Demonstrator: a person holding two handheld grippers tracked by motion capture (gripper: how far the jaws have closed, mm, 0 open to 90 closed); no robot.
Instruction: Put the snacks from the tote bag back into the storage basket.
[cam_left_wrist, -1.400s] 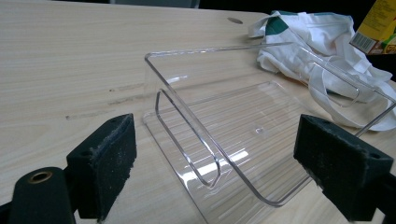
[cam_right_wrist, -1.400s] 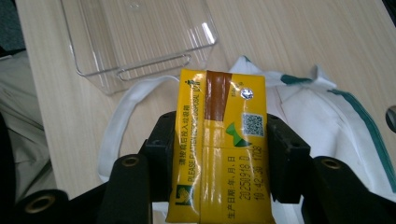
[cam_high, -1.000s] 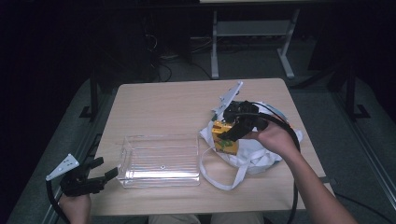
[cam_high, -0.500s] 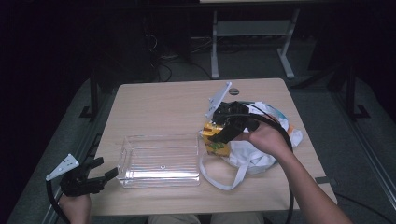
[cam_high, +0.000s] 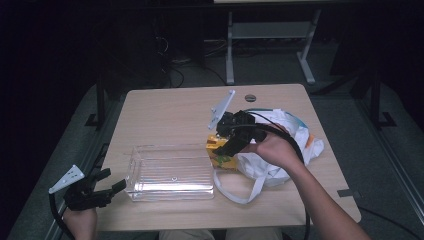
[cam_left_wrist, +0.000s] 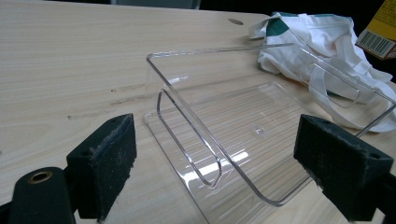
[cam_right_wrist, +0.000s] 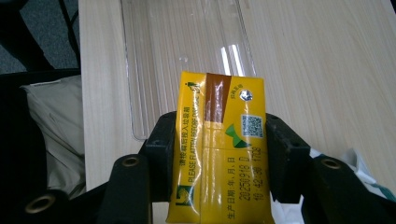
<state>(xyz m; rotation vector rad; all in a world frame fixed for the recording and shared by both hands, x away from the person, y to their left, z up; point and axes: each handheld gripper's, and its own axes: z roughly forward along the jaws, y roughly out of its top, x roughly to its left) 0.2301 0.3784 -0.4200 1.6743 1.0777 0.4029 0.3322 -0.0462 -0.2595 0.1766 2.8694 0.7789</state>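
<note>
Right gripper (cam_right_wrist: 219, 154), at frame bottom in its own view, is clamped across a yellow carton (cam_right_wrist: 222, 149), held above the table between the clear tray (cam_high: 170, 172) and the white bag (cam_high: 280, 150). The carton looks light and stiff but crushable; flat side faces give the best grip. Left gripper (cam_high: 107, 186), lower left of the high view, stands wide open, holding nothing.

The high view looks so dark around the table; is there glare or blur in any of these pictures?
High view: table lit, surroundings nearly black. Left gripper view: ceiling light glints on the clear tray; near jaws slightly soft. Right gripper view: glare streaks on the tray, yellow carton print sharp.
</note>
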